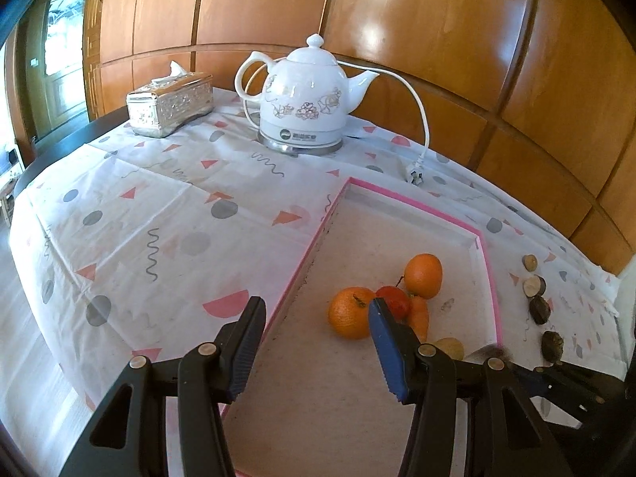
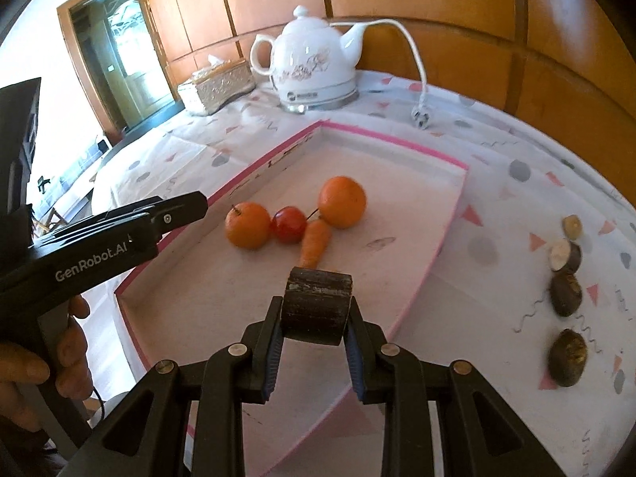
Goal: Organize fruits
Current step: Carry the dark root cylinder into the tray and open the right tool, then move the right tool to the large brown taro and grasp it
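A pink-rimmed tray holds two oranges, a small red fruit and a carrot. My left gripper is open and empty above the tray's near left side; it also shows in the right wrist view. My right gripper is shut on a dark brown cylindrical piece held above the tray, just in front of the carrot. Part of it shows blurred in the left wrist view.
Several dark brown pieces lie on the patterned tablecloth right of the tray. A white electric kettle with its cord and plug, and a silver tissue box, stand at the back by the wooden wall.
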The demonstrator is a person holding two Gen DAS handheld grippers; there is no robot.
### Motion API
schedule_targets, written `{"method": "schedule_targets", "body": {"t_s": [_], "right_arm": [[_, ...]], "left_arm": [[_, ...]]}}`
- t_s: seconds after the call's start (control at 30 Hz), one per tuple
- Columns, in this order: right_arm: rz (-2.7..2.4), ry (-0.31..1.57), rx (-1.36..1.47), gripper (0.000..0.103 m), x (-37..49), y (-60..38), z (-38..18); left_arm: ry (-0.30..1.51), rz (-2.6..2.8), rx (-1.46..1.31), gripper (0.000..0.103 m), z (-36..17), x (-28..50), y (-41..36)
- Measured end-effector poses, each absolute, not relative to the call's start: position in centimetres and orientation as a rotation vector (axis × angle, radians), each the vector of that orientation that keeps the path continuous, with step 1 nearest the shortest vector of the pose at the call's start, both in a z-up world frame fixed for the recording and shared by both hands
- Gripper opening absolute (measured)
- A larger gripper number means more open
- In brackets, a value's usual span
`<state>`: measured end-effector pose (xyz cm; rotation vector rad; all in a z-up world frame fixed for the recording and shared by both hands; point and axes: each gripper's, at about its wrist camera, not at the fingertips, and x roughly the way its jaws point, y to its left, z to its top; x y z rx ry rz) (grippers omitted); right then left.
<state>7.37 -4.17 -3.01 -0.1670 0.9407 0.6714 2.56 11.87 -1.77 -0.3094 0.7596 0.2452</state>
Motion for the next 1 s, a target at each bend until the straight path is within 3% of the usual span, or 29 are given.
{"method": "schedule_targets", "body": {"t_s": [0.17,1.0], "right_arm": [[0.675,0.942,-0.148,0.037,7.0,-4.4,-3.1],[0.456,0.864,-0.035,0.039,6.7,-11.0,-1.7]], "left_arm": [[0.768,0.23,-0.302,0.054,-2.0,2.7,11.3],[0.781,0.095,-0.21,0.055,-1.3,2.5,6.4]]}}
